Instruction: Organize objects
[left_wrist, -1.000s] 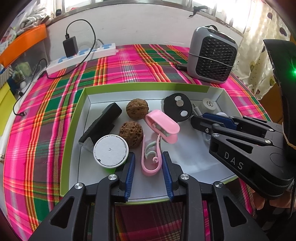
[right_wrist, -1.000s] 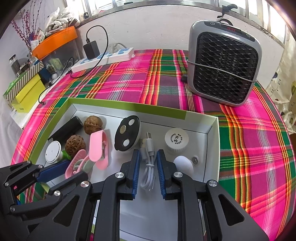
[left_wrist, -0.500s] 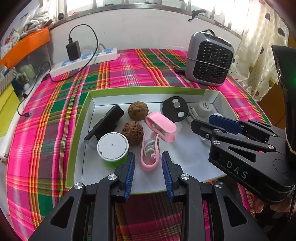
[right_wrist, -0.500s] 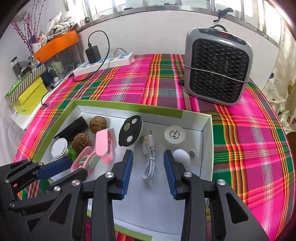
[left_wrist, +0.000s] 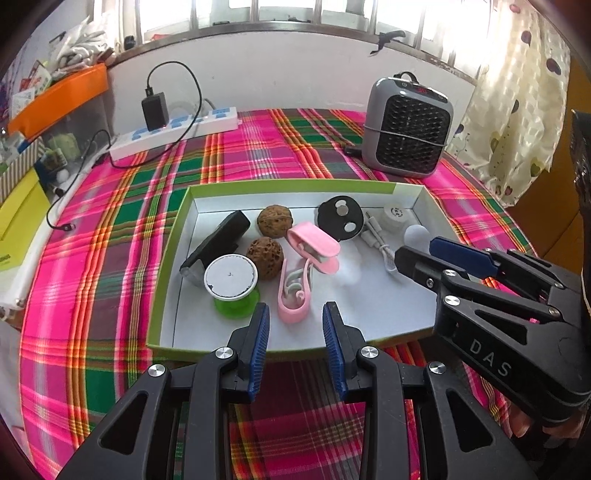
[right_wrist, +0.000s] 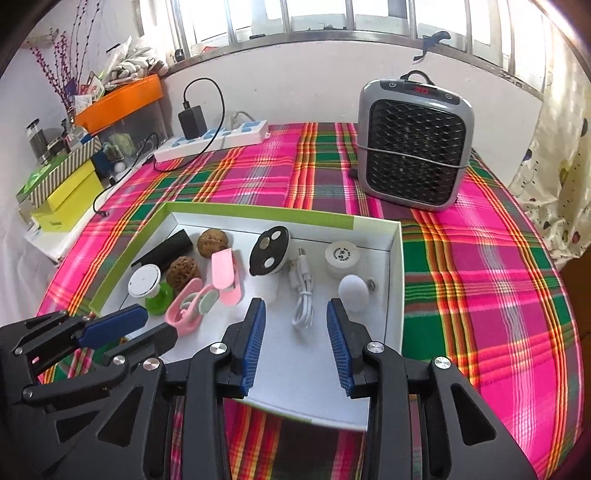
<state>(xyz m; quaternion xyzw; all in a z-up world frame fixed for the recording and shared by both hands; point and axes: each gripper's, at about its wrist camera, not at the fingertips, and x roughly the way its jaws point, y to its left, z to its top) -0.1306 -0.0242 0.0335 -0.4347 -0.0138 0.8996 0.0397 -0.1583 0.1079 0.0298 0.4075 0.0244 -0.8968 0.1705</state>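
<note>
Both grippers hover above the near edge of the shallow white cardboard box with the green rim (left_wrist: 173, 258), which sits on the pink-and-green plaid tablecloth (left_wrist: 92, 258). The left gripper (left_wrist: 295, 317) has its jaws parted a moderate way, nothing between them; the right gripper (right_wrist: 295, 314) likewise stands open and empty. All the task's things lie inside the box: coiled white USB cable (right_wrist: 302, 291) ahead of the right jaws, pink plastic clip (left_wrist: 293, 295) just beyond the left jaws, round white-lidded green pot (left_wrist: 231, 284) beside it, two brown walnuts (left_wrist: 265, 253), a black wedge-shaped block (left_wrist: 218, 243), a black disc with two silver spots (left_wrist: 340, 218), a small white round cap (right_wrist: 342, 258), and a white egg-shaped piece (right_wrist: 354, 293). Risks, as I judge them: the items are crowded on the left side, so a downward reach could nudge pot or walnuts, and the walnuts would roll. The cable is limp and may snag. The two grippers stand close together; crossing paths could knock them. The light box may slide if a fingertip catches its wall.
</note>
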